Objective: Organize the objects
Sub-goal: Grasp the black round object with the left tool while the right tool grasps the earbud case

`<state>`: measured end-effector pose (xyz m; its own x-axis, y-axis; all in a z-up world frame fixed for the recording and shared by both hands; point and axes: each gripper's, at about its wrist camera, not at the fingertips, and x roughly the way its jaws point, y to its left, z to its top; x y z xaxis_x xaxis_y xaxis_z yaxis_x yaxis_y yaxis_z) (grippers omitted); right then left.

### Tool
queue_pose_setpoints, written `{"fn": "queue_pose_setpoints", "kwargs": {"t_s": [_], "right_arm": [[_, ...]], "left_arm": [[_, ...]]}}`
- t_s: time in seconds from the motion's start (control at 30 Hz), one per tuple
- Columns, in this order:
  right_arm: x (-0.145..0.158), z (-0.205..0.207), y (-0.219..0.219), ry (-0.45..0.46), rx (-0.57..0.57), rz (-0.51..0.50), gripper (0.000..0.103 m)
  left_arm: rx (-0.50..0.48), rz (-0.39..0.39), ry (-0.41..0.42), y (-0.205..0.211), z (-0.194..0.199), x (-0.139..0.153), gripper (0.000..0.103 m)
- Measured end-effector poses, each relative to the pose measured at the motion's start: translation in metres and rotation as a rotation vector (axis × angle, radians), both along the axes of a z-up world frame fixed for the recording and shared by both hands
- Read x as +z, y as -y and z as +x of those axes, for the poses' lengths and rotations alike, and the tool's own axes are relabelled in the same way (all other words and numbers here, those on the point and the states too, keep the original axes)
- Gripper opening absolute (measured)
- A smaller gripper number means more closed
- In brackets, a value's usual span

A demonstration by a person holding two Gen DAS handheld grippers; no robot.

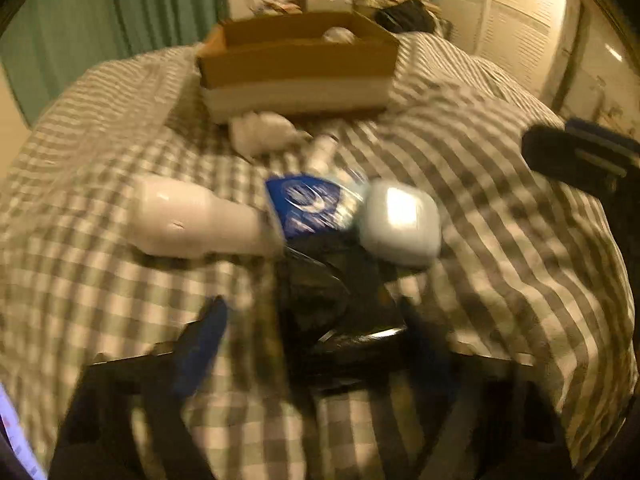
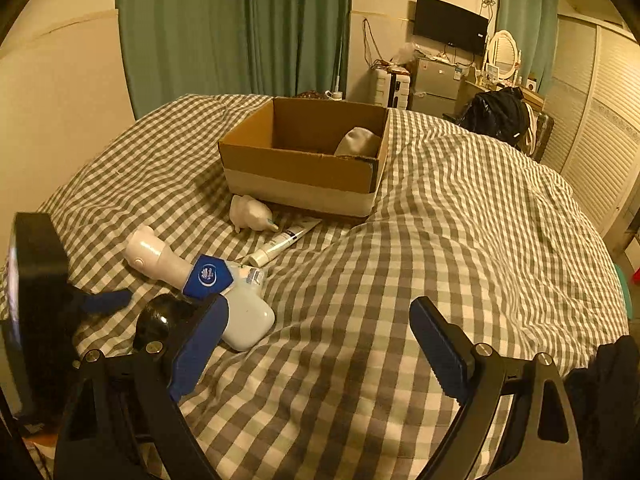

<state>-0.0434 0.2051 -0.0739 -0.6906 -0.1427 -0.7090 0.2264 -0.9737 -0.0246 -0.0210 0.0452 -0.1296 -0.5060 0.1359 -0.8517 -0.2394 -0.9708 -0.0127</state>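
Note:
A cardboard box stands on the checked bed and holds a pale rounded item. In front of it lie a white figurine, a white tube, a white bottle-shaped device, a blue packet, a pale case and a shiny black object. My left gripper is open with its jaws either side of the black object; the view is blurred. My right gripper is open and empty over bare bedding right of the pile.
The box also shows in the left wrist view. Green curtains hang behind the bed. A fridge, a wall TV, a black bag and louvred wardrobe doors stand at the right.

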Motion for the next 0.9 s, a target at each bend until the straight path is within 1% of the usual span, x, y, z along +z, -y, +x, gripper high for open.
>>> {"fn": "queue_pose_setpoints", "kwargs": {"t_s": [0.03, 0.1, 0.2, 0.3, 0.37, 0.4, 0.5, 0.6, 0.8, 0.83, 0.9], "right_arm": [[-0.001, 0.0, 0.0, 0.003, 0.0, 0.0, 0.092], [-0.004, -0.001, 0.002, 0.008, 0.002, 0.0, 0.092], [-0.007, -0.002, 0.005, 0.013, 0.009, 0.0, 0.092], [-0.011, -0.002, 0.01, 0.021, 0.022, 0.002, 0.092], [-0.014, -0.004, 0.013, 0.029, 0.033, 0.005, 0.092], [-0.017, -0.006, 0.017, 0.038, 0.043, 0.01, 0.092], [-0.027, -0.01, 0.027, 0.067, 0.074, 0.026, 0.092], [-0.037, -0.014, 0.037, 0.095, 0.115, 0.05, 0.092], [-0.058, -0.032, 0.07, 0.161, 0.209, 0.104, 0.092], [-0.064, -0.035, 0.075, 0.175, 0.217, 0.115, 0.09], [-0.076, -0.042, 0.081, 0.205, 0.22, 0.142, 0.079]], "left_arm": [[-0.01, 0.024, 0.014, 0.001, -0.001, -0.002, 0.063], [-0.001, 0.035, 0.009, 0.004, 0.0, 0.0, 0.048], [0.011, 0.06, -0.009, 0.01, 0.005, 0.01, 0.048], [0.026, 0.06, -0.036, 0.018, 0.009, 0.021, 0.048], [0.038, 0.04, -0.069, 0.022, 0.011, 0.028, 0.048], [0.047, 0.015, -0.099, 0.024, 0.013, 0.034, 0.048], [0.069, -0.025, -0.146, 0.035, 0.017, 0.043, 0.048], [0.101, -0.043, -0.161, 0.047, 0.018, 0.046, 0.048], [0.126, -0.031, -0.169, 0.061, 0.018, 0.049, 0.048], [0.126, -0.03, -0.169, 0.062, 0.019, 0.049, 0.048], [0.128, -0.026, -0.169, 0.063, 0.02, 0.05, 0.048]]}}
